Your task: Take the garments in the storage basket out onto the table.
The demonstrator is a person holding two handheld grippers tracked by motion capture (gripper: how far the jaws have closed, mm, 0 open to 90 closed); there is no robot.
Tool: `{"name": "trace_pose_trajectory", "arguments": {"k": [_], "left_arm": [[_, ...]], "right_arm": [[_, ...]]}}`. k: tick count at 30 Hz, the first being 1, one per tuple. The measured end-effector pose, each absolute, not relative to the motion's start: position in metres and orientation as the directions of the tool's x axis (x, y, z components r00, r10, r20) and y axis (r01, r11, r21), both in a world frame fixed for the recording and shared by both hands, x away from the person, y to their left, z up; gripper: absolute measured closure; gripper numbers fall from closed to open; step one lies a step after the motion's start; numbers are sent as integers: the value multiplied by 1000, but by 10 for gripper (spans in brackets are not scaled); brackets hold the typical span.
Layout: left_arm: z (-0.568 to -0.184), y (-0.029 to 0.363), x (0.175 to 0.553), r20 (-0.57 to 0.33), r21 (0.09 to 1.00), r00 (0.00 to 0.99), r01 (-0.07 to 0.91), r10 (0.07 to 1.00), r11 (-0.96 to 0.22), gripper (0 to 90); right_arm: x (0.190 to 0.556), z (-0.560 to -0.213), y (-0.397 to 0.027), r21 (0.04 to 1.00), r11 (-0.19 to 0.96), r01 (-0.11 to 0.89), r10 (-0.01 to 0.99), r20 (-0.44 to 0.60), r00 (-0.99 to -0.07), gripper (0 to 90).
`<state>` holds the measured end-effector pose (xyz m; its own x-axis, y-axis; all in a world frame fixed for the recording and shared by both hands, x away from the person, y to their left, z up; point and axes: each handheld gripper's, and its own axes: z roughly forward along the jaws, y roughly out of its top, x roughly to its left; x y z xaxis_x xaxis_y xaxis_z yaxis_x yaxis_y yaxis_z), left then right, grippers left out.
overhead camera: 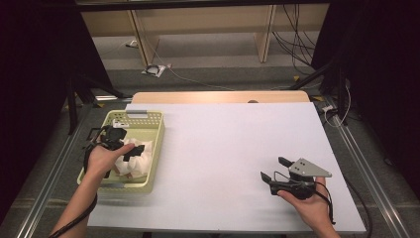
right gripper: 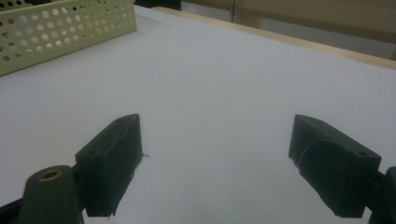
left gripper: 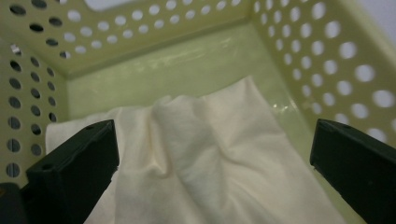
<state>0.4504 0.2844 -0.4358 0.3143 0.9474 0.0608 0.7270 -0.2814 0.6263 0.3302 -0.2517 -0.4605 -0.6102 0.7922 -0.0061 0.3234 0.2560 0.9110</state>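
The white cloth (left gripper: 210, 154) lay crumpled in the pale green perforated basket (overhead camera: 157, 130), which stood on the left part of the white-covered counter (overhead camera: 223, 148). The left tongs (overhead camera: 130, 150) were lowered into that basket just above the cloth, their jaws spread wide on either side of a raised fold and gripping nothing. In the left gripper view the fabric rose in a soft ridge between the two jaws, with bare basket floor beyond it.

The cloth looked light, limp and thin; it would probably sag and trail once lifted, and could catch on the basket wall. It seemed neither fragile nor slippery. The raised ridge in the middle looked the best place to pinch, since a flat edge against the floor would give the jaws little to bite on.

The right tongs (overhead camera: 274, 169) rested low over the bare counter well apart from the basket, jaws wide and empty
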Motion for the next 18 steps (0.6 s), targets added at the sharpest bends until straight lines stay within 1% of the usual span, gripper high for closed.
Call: {"name": "trace_pose_trajectory", "arguments": {"k": [6,13,14,16,18], "left_arm": [[-454,290,468,58,525,254,815,966,-246,42],[-472,291,478,65,442,220,868,973,-226,76],[-474,291,479,59,436,215,873,975,-219,75],[-477,292,480,37,438,193,879,980,-190,45],[-476,292,480,31,434,190,882,981,-185,53]], "right_arm": [[330,-460,-252,912,253,323,792,-4,-610,183],[331,-461,-251,913,252,322,793,-3,-610,183],[331,-461,-251,911,255,324,792,-5,-610,183],[330,-461,-251,911,256,324,792,-6,-611,183],[331,-461,-251,912,253,322,791,-3,-612,183]]}}
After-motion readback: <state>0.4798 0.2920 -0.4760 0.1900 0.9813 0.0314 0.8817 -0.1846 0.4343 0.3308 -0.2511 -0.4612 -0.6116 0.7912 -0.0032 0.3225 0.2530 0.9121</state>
